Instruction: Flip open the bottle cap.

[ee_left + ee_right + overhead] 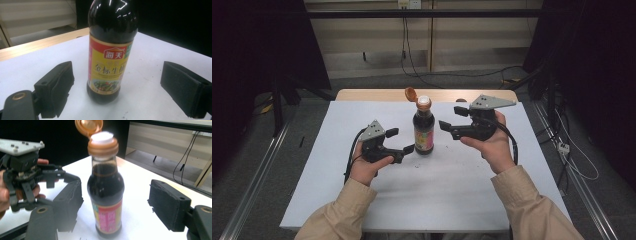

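The bottle [424, 129] stands upright in the middle of the frame, its cap [411, 93] flipped open at the top. My left gripper [403, 143] and right gripper [451, 120] flank it; both stand wide open and hold nothing, pads clear of the glass. I judge the step is opening or release. Next I must steady the body before touching the cap.

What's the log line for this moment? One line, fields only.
bottle: upright, cap flipped open | left gripper: open, beside bottle | right gripper: open, beside bottle | held: nothing
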Available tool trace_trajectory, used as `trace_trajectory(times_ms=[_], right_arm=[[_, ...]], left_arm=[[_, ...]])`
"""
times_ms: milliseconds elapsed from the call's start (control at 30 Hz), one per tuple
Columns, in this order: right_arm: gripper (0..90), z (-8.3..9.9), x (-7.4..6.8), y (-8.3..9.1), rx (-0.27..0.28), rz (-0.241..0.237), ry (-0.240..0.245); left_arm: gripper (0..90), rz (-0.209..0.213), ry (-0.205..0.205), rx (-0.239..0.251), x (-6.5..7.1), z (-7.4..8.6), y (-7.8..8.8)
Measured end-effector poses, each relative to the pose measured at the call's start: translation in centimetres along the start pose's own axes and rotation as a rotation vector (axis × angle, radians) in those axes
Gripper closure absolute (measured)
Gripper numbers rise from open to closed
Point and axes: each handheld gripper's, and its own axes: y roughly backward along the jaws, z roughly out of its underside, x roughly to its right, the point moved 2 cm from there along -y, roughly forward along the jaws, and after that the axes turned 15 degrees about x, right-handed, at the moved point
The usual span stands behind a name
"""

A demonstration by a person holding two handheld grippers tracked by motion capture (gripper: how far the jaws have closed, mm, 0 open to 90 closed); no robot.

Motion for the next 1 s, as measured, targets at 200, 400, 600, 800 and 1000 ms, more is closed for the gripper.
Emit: trace_trajectory(times_ms=[200,400,600,800,1000], right_arm=[[26.6,1.8,-0.2,1.0,-0.017,-0.005,0.004],[26.5,3.5,-0.2,2.0,-0.026,-0.014,-0.007],[26.5,5.5,-0.1,3.1,-0.045,-0.016,-0.014],[26.5,7.3,-0.1,4.2,-0.063,0.001,-0.007],[26.5,8.9,-0.3,5.2,-0.076,-0.001,-0.015]], left_arm=[[11.1,0.005,-0.016,-0.01,0.0,0.1,1.4],[10.8,0.011,-0.017,-0.006,-0.2,0.3,2.9],[10.7,0.005,-0.017,-0.025,-0.4,0.8,3.9],[11.0,0.013,-0.01,-0.031,-0.4,1.2,4.9],[11.0,0.016,-0.01,-0.038,-0.5,1.5,6.0]])
